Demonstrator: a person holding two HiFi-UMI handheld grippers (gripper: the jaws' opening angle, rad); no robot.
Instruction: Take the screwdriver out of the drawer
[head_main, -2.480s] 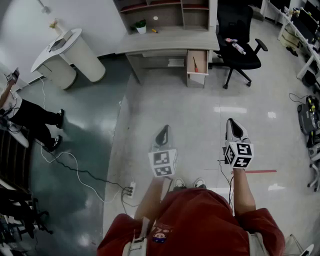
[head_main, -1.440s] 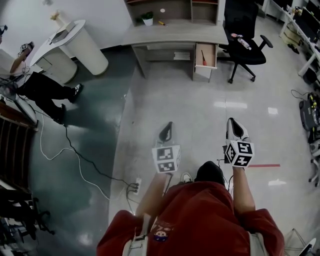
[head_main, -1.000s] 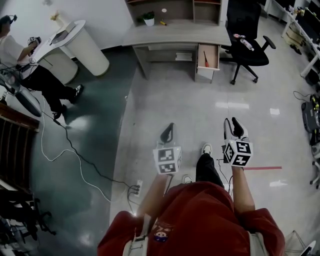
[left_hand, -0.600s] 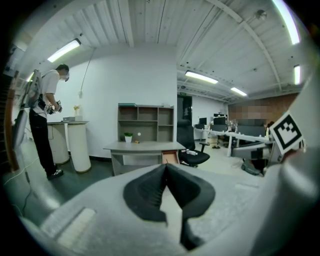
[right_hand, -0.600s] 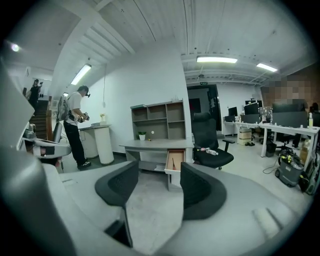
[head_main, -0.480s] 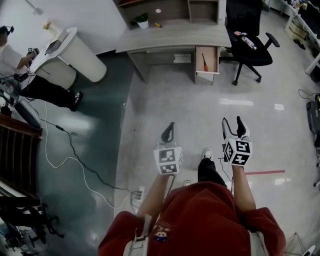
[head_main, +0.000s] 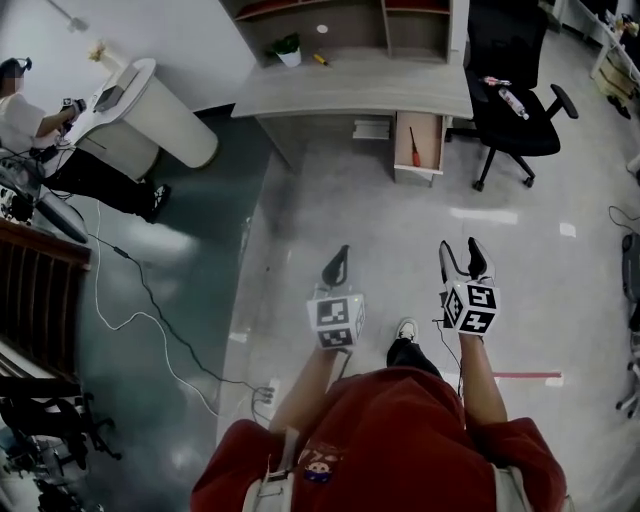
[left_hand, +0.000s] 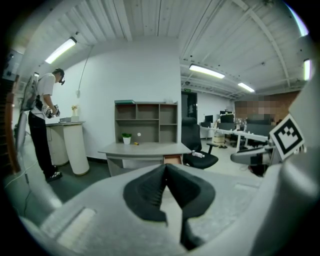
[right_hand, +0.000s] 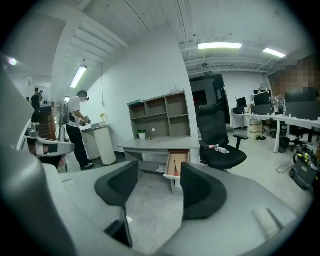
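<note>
The screwdriver, with a red handle, lies in the open drawer under the right end of the grey desk, far ahead of both grippers. In the right gripper view the screwdriver shows between my jaws, inside the distant drawer. My right gripper is open and empty above the floor; its view shows the right gripper with jaws wide apart. My left gripper is shut on nothing, and its view shows the left gripper with tips meeting. The drawer is tiny there.
A black office chair with a bottle on its seat stands right of the drawer. A white rounded counter and a person are at the far left. Cables and a power strip lie on the floor to my left.
The desk and drawer have come closer as I walk toward them. My right gripper's jaws have opened from shut. The left gripper stays shut.
</note>
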